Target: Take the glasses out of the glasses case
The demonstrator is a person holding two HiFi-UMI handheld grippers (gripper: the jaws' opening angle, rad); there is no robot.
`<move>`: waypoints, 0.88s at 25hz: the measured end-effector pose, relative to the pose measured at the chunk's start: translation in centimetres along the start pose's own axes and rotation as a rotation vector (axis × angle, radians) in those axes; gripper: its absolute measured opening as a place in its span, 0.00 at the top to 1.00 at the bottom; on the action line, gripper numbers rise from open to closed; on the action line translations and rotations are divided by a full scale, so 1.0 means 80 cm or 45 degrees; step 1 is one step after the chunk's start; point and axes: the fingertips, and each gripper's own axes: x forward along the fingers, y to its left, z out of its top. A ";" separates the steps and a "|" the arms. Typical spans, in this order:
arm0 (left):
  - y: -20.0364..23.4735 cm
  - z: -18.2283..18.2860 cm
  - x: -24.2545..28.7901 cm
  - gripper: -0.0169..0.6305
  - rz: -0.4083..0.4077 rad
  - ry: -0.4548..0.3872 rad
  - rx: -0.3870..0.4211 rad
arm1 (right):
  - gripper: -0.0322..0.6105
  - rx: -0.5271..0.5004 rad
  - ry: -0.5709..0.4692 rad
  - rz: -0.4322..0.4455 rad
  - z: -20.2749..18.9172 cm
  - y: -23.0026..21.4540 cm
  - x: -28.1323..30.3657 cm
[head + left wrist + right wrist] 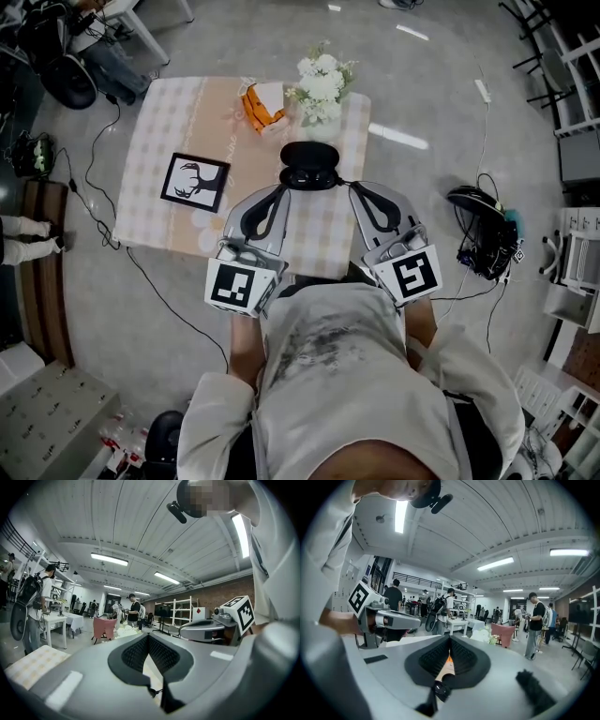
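A black oval glasses case (309,165) lies open on the checked table (169,122), toward its near right side. Something dark that looks like glasses (309,177) rests inside it. My left gripper (280,191) points at the case's near left side and stops just short of it. On the other side, my right gripper (353,187) does the same at the near right. Both are shut with nothing between the jaws. The left gripper view shows its own closed tips (148,637) and the room beyond; the right gripper view (450,639) likewise. The case is in neither gripper view.
A framed deer picture (195,182) lies to the left of the case. An orange packet (262,103) and white flowers (321,89) stand behind it. Cables and a black headset (483,234) lie on the floor to the right. People stand far off in the room.
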 end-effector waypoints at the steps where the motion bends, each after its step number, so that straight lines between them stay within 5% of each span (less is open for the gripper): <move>1: 0.000 -0.002 0.001 0.96 -0.003 0.003 -0.007 | 0.92 0.003 0.000 -0.002 -0.001 -0.001 0.001; 22: 0.018 -0.053 0.047 0.96 0.083 0.097 -0.042 | 0.92 0.003 0.067 0.173 -0.044 -0.037 0.054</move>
